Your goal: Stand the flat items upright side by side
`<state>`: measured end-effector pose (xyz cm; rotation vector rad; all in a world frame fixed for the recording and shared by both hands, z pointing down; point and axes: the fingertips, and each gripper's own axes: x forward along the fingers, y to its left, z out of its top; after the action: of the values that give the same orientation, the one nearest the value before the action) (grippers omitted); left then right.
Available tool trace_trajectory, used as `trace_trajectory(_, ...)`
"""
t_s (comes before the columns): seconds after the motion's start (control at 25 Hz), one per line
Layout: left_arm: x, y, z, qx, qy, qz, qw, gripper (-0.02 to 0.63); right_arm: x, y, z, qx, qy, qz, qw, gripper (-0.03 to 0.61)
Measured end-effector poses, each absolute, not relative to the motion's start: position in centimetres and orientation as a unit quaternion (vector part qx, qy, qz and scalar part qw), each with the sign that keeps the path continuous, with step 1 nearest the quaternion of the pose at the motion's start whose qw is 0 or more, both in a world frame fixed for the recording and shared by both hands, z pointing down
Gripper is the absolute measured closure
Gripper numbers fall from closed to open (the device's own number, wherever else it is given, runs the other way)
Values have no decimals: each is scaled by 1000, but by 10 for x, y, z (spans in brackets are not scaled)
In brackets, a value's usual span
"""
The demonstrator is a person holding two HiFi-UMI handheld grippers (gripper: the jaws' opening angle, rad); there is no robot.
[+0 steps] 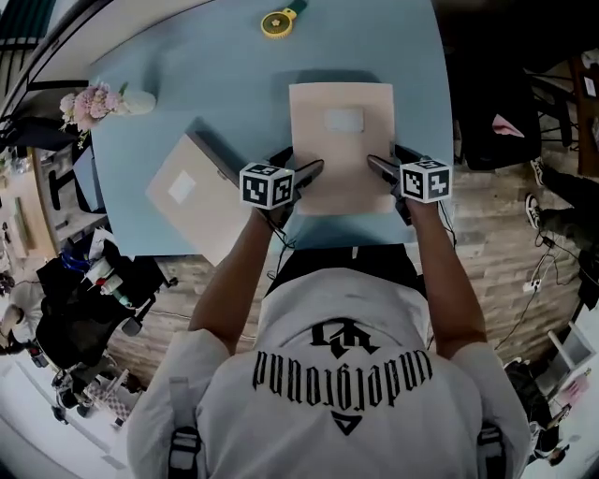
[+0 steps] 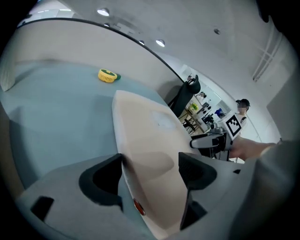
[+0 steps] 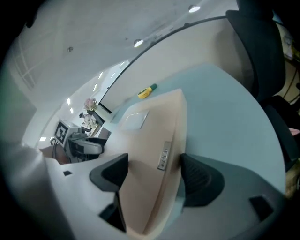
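Note:
A beige flat box [image 1: 342,140] with a pale label lies flat on the blue table [image 1: 187,84], near its front edge. My left gripper [image 1: 314,168] is at the box's near left corner and my right gripper [image 1: 374,164] at its near right corner. In the left gripper view the box [image 2: 145,136] runs between the jaws of the left gripper [image 2: 150,168], which stand wide. The right gripper [image 3: 152,171] straddles the box [image 3: 150,140] the same way, and shadow shows beside one pad. A second beige flat box [image 1: 192,192] lies flat and turned at the table's left front.
A yellow tape measure [image 1: 277,21] sits at the table's far edge. A small bunch of pink flowers [image 1: 89,103] stands at the far left corner. Chairs and clutter surround the table on the wooden floor.

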<state>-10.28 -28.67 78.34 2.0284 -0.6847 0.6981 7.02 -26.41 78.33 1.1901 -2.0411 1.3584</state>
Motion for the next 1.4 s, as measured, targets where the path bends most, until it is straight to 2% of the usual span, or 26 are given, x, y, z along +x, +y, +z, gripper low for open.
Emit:
trace_trajectory(0.2, -101, -287, 792, 812, -277, 299, 417, 241, 69, -265, 790, 432, -725, 492, 215, 232)
trace_trajectory(0.52, -101, -292, 787, 810, -286, 326, 396, 262, 63, -269, 784, 441, -722, 479, 233, 256)
trace_trajectory(0.72, -94, -326, 742, 837, -308, 325, 315, 265, 70, -299, 736, 476, -749, 391, 244, 258)
trace_trajectory(1.08, -86, -386, 672, 860, -391, 292, 152, 278, 80, -357, 664, 552, -777, 159, 258, 259)
trace_trajectory(1.4, -83, -383, 686, 859, -413, 277, 123, 298, 84, -361, 673, 568, -774, 85, 267, 258)
